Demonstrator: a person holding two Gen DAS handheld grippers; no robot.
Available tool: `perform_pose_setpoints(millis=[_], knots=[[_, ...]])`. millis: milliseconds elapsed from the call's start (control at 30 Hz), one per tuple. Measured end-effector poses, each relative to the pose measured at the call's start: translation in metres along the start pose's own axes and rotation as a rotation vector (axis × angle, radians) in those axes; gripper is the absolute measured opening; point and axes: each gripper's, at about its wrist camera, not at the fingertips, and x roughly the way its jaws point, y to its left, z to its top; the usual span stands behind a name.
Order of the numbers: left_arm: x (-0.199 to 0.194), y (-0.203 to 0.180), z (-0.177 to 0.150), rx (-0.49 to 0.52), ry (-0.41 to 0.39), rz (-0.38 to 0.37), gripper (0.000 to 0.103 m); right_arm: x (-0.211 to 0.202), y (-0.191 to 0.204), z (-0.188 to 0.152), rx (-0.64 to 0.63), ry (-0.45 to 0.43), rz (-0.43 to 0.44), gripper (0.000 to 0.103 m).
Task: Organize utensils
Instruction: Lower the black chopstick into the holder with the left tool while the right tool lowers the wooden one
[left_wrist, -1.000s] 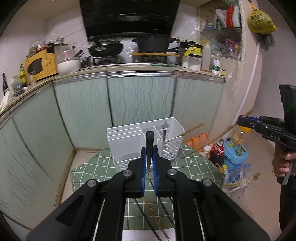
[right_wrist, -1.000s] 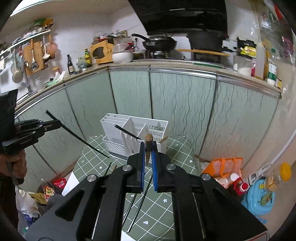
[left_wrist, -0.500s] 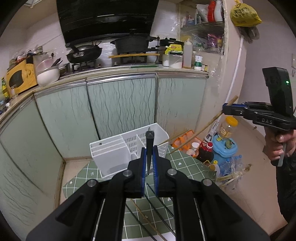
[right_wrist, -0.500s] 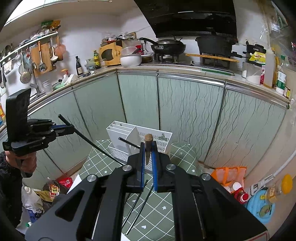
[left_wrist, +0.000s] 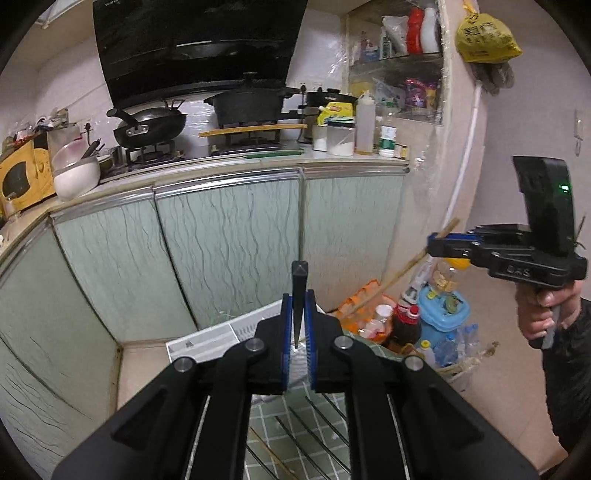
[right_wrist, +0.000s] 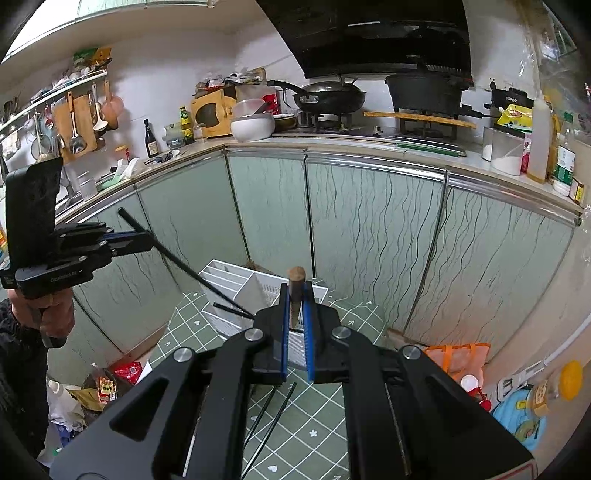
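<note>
1. While both tools are raised above the table, each one carries a single chopstick, so the step in hand looks like the carry toward the white utensil caddy (right_wrist: 236, 280).
2. Clamped between the pads of the left gripper (left_wrist: 297, 325) is a black chopstick (left_wrist: 298, 295); its butt end sticks up past the fingertips, and in the right wrist view its shaft slants down from the jaws toward the caddy.
3. Pinched the same way in the right gripper (right_wrist: 295, 317) is a wooden chopstick (right_wrist: 295, 291), rounded end up; seen from the left wrist view, it angles down and away from that tool.
4. Just ahead of and below both tools, the caddy stands on the green checked tablecloth (right_wrist: 325, 417), partly hidden behind the fingers.
5. Beneath the tools, more loose chopsticks (right_wrist: 273, 410) lie on the cloth, so the sorting is probably far from done.
6. Next, each tool likely needs to bring its stick's low tip over an open compartment, tilt the stick closer to upright, lower it in, and only then release.
7. One risk: a long stick may catch the caddy's rim or a divider.
</note>
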Motion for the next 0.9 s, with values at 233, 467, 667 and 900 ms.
perform_pose_setpoints(millis=[233, 467, 667, 900], knots=[[0.036, 0.011, 0.002, -0.012, 0.024, -0.015, 0.008, 0.033, -0.007, 0.000, -0.010, 0.032, 0.011, 0.006], [0.076, 0.018, -0.012, -0.012, 0.064, -0.027, 0.008, 0.071, -0.017, -0.009, 0.000, 0.074, 0.013, 0.006], [0.100, 0.024, -0.024, -0.030, 0.102, -0.039, 0.008, 0.093, -0.025, -0.018, 0.025, 0.106, 0.035, 0.006], [0.115, 0.027, -0.034, -0.032, 0.134, -0.042, 0.008, 0.107, -0.022, -0.021, 0.019, 0.131, 0.037, 0.006]])
